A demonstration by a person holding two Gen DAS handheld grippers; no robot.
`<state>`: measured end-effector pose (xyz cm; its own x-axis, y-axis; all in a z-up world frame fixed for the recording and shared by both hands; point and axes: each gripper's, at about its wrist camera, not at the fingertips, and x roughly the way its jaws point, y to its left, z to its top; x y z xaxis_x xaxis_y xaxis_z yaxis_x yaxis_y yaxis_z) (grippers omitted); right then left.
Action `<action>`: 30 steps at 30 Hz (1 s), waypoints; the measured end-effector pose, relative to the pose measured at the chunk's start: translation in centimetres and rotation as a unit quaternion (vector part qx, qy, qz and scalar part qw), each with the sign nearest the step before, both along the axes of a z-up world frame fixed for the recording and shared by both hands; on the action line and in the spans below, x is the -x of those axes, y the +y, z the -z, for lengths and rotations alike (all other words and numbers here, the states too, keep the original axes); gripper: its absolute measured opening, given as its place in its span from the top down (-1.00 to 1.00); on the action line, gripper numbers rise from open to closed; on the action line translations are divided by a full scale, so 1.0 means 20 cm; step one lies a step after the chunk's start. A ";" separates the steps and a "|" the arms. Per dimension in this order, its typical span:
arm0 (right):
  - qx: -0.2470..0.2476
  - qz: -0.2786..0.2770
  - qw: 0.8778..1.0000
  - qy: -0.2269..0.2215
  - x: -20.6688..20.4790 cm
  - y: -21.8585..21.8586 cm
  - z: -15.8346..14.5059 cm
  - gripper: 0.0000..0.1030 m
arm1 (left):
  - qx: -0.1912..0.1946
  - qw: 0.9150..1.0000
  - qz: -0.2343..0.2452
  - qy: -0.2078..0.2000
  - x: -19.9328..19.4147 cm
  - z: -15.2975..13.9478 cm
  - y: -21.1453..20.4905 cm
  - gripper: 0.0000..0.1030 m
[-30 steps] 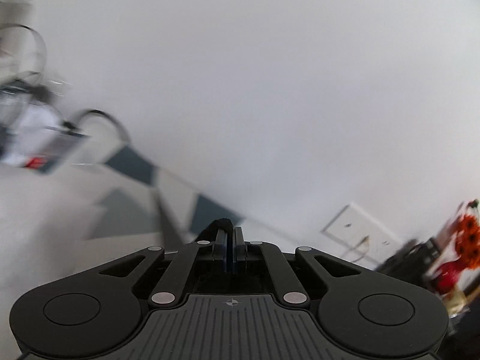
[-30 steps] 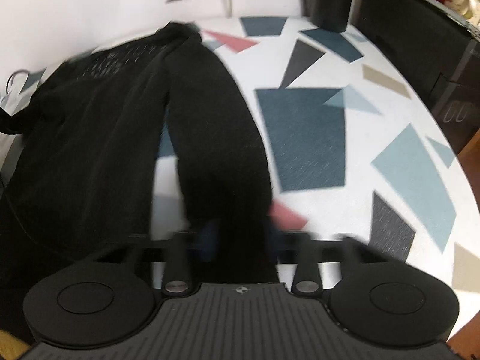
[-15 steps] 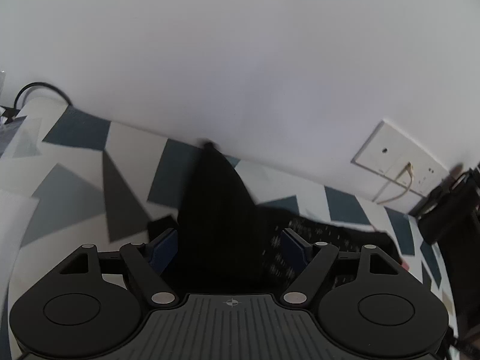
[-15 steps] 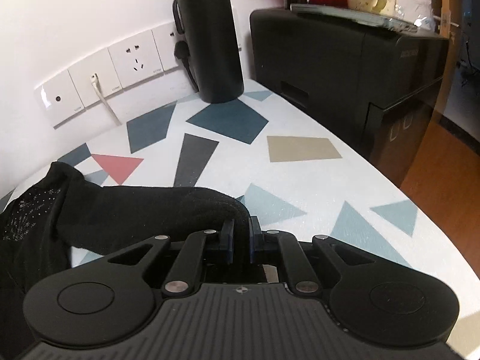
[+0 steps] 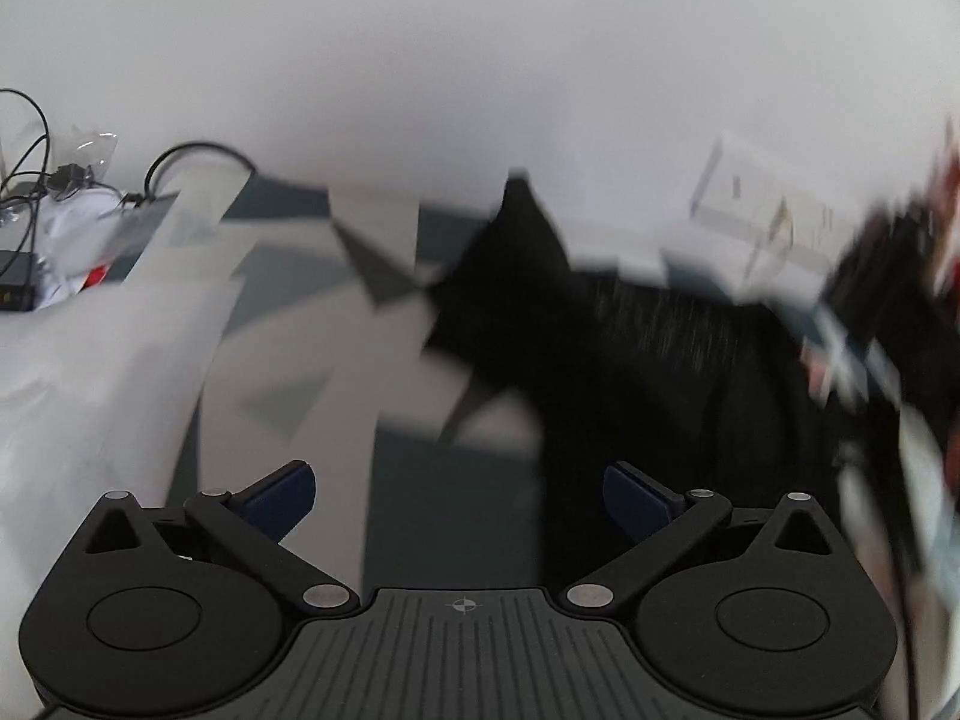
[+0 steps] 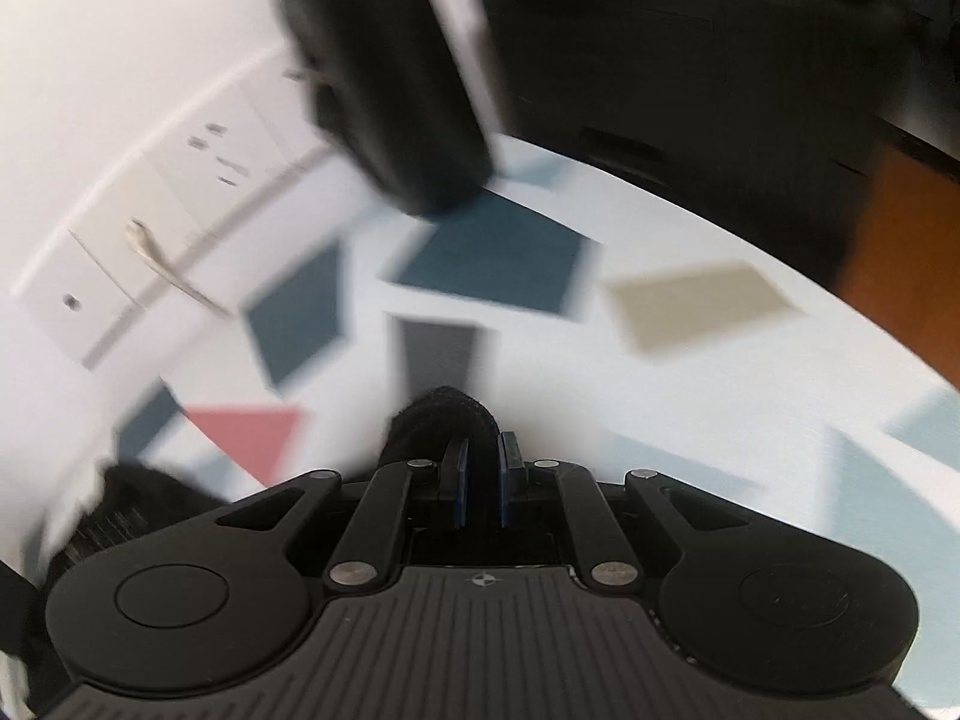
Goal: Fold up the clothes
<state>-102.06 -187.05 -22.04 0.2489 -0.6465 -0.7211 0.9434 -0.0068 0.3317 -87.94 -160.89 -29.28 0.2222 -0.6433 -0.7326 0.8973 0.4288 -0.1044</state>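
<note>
Black knit garment [image 5: 660, 348] spread over the white worktop [image 6: 690, 372] with coloured geometric patches, toward its wall edge. Right gripper [image 6: 480, 462] jaws clamped on a bunched fold, probably for carrying across. Left gripper [image 5: 459, 489] jaws wide apart, empty.

Black garment [image 5: 654, 360] is looking like soft matt knit cloth, slightly fuzzy where right gripper [image 6: 480, 468] is pinching it. Both grippers, left gripper [image 5: 459, 495] included, are showing matt black ribbed plastic with shiny metal pins. Tabletop [image 6: 690, 372] is looking smooth, printed.
</note>
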 end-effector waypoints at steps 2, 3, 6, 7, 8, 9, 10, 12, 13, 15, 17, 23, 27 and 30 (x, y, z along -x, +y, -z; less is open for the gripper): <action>0.029 -0.030 0.999 -0.007 -0.17 -0.03 -0.05 0.80 | -0.019 1.000 -0.006 -0.011 0.01 0.04 0.05 -0.98; 0.044 -0.057 0.997 -0.016 -0.25 -0.02 -0.08 0.80 | -0.026 0.999 -0.011 -0.014 0.01 0.06 0.08 -0.98; 0.089 -0.141 0.985 -0.045 -0.50 0.00 -0.17 0.80 | -0.034 0.999 -0.036 -0.010 -0.03 0.09 0.12 -0.98; 0.091 -0.175 0.979 -0.048 -0.56 0.02 -0.19 0.79 | -0.031 0.998 -0.049 -0.004 -0.05 0.09 0.12 -0.98; 0.091 -0.210 0.972 -0.051 -0.61 0.04 -0.20 0.78 | -0.029 0.998 -0.061 0.003 -0.08 0.09 0.13 -0.98; 0.091 -0.245 0.964 -0.054 -0.66 0.06 -0.21 0.74 | -0.026 0.997 -0.074 0.009 -0.11 0.09 0.13 -0.98; 0.082 -0.263 0.960 -0.044 -0.67 0.09 -0.21 0.60 | -0.024 0.996 -0.086 0.015 -0.14 0.09 0.14 -0.98; 0.074 -0.283 0.956 -0.019 -0.68 0.14 -0.20 0.38 | -0.017 0.994 -0.103 0.025 -0.18 0.09 0.13 -0.98; 0.067 -0.288 0.955 -0.007 -0.64 0.17 -0.18 0.18 | -0.016 0.994 -0.107 0.026 -0.20 0.09 0.12 -0.98; 0.052 -0.298 0.953 0.016 -0.57 0.22 -0.14 0.02 | -0.017 0.993 -0.111 0.022 -0.22 0.09 0.09 -0.98; 0.036 -0.308 0.950 0.040 -0.50 0.27 -0.09 0.02 | -0.031 0.995 -0.092 0.005 -0.20 0.10 0.04 -0.98; 0.010 -0.286 0.955 0.070 -0.27 0.38 -0.06 0.02 | -0.030 0.998 -0.049 0.020 -0.10 0.12 -0.08 -0.98; 0.045 -0.215 0.974 0.065 -0.07 0.47 -0.18 0.02 | -0.040 0.999 -0.034 -0.004 -0.02 0.10 -0.12 -0.98; 0.071 -0.159 0.983 0.061 0.09 0.53 -0.28 0.02 | -0.044 0.999 -0.027 -0.013 -0.04 0.06 -0.10 -0.98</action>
